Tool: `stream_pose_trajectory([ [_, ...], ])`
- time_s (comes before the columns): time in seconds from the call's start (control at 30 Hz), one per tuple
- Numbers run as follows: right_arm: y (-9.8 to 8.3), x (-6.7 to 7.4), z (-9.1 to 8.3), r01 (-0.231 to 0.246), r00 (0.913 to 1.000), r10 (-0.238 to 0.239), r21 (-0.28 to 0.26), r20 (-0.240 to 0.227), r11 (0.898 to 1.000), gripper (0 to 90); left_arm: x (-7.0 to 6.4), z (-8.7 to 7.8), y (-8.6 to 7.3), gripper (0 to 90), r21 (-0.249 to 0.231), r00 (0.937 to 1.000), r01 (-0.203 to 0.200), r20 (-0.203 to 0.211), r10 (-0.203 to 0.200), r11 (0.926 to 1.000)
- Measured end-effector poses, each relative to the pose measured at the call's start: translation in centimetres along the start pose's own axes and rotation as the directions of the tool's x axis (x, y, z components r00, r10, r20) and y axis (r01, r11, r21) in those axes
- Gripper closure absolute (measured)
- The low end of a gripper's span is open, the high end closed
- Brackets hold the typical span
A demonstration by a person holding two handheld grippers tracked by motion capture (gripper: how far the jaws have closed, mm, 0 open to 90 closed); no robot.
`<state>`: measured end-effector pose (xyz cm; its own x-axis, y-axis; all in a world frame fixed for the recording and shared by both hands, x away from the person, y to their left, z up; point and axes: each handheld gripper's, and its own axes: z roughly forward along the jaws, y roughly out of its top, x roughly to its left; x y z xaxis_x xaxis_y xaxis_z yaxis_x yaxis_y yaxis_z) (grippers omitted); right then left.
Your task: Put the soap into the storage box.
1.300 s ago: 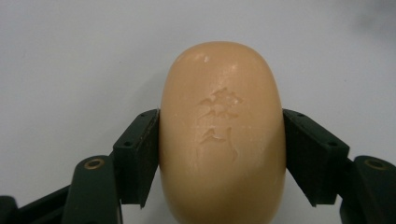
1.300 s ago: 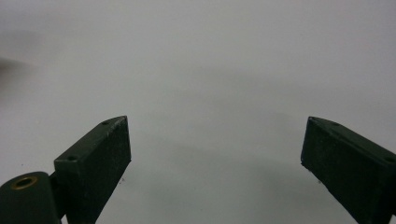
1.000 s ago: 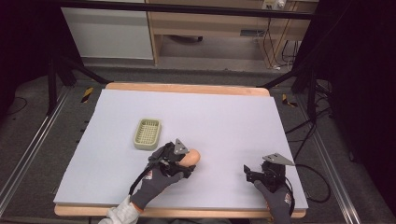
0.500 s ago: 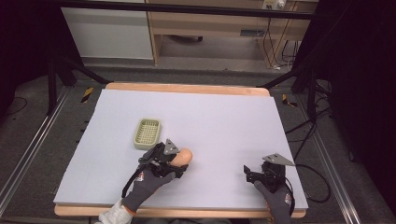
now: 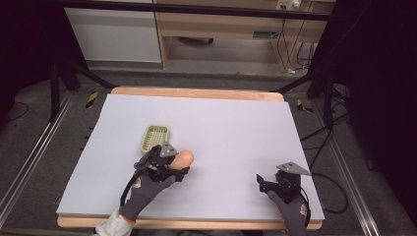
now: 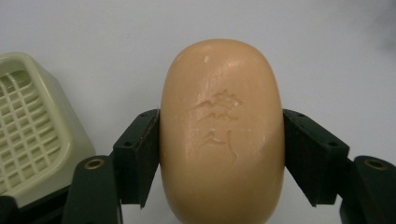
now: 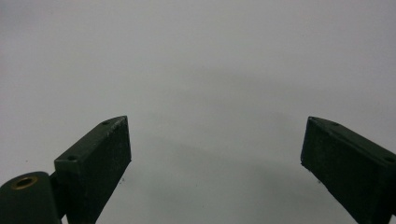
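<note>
One soap (image 6: 222,130) in left gripper (image 6: 222,158) (dish (image 6: 32,135) just beside).

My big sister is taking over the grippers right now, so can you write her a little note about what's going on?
Left gripper: shut on the soap bar, one jaw on each long side.
Right gripper: open, holding nothing, low over the bare mat near the table's front right corner.
Soap dish: pale green with a grid floor, nothing in it, just beyond the left gripper in the high view.
Done: the soap is gripped.
Left, as it looks: probably carry the soap over the dish, set it on the grid and open the jaws.
</note>
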<state>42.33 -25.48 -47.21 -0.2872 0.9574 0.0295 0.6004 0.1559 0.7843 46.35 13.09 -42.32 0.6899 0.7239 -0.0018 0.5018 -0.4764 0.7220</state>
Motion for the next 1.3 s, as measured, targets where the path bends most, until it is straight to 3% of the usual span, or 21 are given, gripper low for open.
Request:
stream_pose_trajectory([
  [0.53, 0.0, 0.0, 0.1, 0.004, 1.0000, -0.004, 0.001, 0.004, 1.000, 8.8, 2.5, -1.8, 0.4, 31.8, -0.047, 0.9971, 0.058, -0.047, -0.060, 0.9972],
  [1.3, 0.0, 0.1, 0.2, 0.009, 1.0000, -0.009, 0.002, 0.003, 1.000, 8.8, 5.8, -2.2, 0.7, 31.9, -0.076, 0.9837, 0.131, -0.113, -0.140, 0.9884],
])
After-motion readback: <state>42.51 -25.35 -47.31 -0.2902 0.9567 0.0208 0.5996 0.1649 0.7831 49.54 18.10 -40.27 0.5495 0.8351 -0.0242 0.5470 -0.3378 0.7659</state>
